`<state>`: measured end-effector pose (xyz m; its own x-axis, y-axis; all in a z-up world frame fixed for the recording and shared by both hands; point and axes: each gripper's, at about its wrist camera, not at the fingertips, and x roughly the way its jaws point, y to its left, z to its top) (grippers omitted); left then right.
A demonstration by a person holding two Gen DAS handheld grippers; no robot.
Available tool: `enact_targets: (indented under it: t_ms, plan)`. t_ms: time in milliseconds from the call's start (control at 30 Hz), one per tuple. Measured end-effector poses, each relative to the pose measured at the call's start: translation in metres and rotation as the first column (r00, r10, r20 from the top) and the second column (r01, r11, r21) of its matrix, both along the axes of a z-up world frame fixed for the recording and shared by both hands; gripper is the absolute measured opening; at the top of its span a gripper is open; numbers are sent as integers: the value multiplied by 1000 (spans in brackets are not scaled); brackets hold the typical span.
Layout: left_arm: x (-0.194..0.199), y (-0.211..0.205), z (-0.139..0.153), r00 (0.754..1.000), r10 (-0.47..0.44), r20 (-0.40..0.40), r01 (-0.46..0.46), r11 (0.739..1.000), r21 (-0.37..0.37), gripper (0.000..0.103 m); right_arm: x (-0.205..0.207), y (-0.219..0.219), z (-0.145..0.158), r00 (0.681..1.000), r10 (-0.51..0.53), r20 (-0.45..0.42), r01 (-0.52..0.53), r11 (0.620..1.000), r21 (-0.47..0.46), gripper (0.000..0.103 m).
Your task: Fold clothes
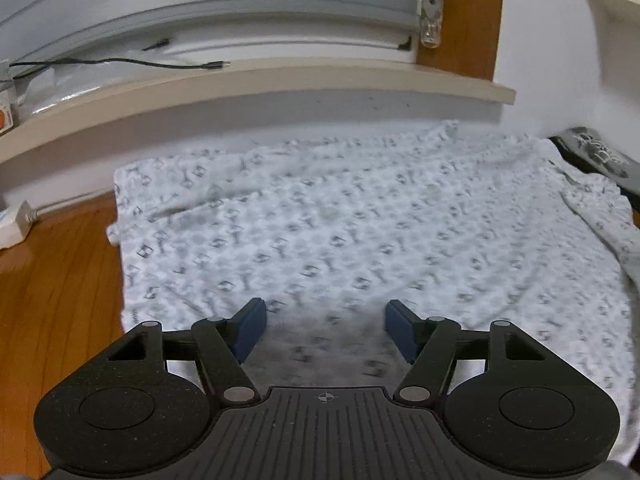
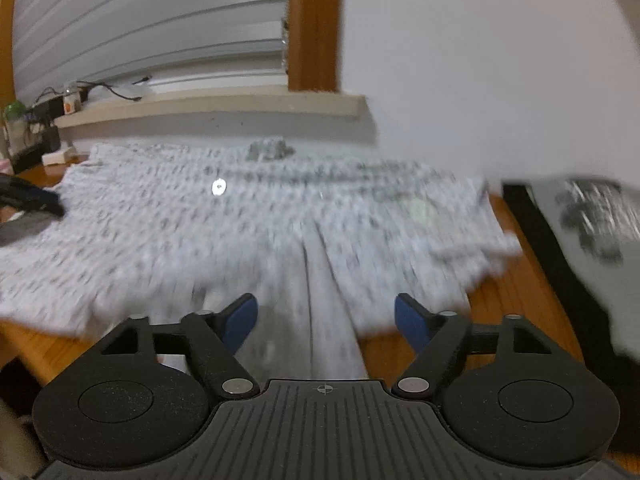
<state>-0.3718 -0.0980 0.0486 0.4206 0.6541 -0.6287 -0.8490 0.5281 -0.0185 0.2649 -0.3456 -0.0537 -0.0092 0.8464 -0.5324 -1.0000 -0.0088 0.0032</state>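
Looks like we're between folds: the patterned shirt (image 1: 360, 232) lies spread flat on the wood floor (image 1: 56, 300), left hand-held gripper (image 1: 325, 330) and right hand-held gripper (image 2: 326, 320) both spread wide and empty, so next they'd need an edge to pinch.
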Motion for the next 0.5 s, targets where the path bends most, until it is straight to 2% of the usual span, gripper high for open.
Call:
enact_targets:
  t_ms: [167, 267, 300, 333, 400, 433, 500]
  plan:
    - [-8, 15, -3, 1000, 21, 2, -21, 1000, 9, 75, 13, -35, -17, 999, -46, -14, 45, 998, -52, 77]
    - [-11, 16, -1, 1000, 23, 7, -23, 1000, 5, 78, 18, -45, -23, 997, -64, -40, 62, 997, -49, 77]
    - [-12, 15, -1, 1000, 24, 8, -24, 1000, 4, 78, 18, -47, -24, 997, -62, -46, 60, 997, -42, 73]
    - [-13, 14, 0, 1000, 27, 3, -27, 1000, 6, 78, 17, -48, -24, 998, -53, -45, 52, 998, -33, 67]
    - [-22, 13, 4, 999, 48, 13, -48, 999, 4, 78, 15, -50, -24, 999, -31, -44, 30, 999, -18, 39]
    - [-28, 13, 7, 998, 60, 21, -60, 998, 2, 78, 14, -50, -23, 999, -14, -47, 13, 1000, -15, 32]
    - [-44, 12, 14, 995, 86, 41, -86, 996, 2, 78, 10, -50, -22, 999, 17, -38, -17, 1000, -9, 10]
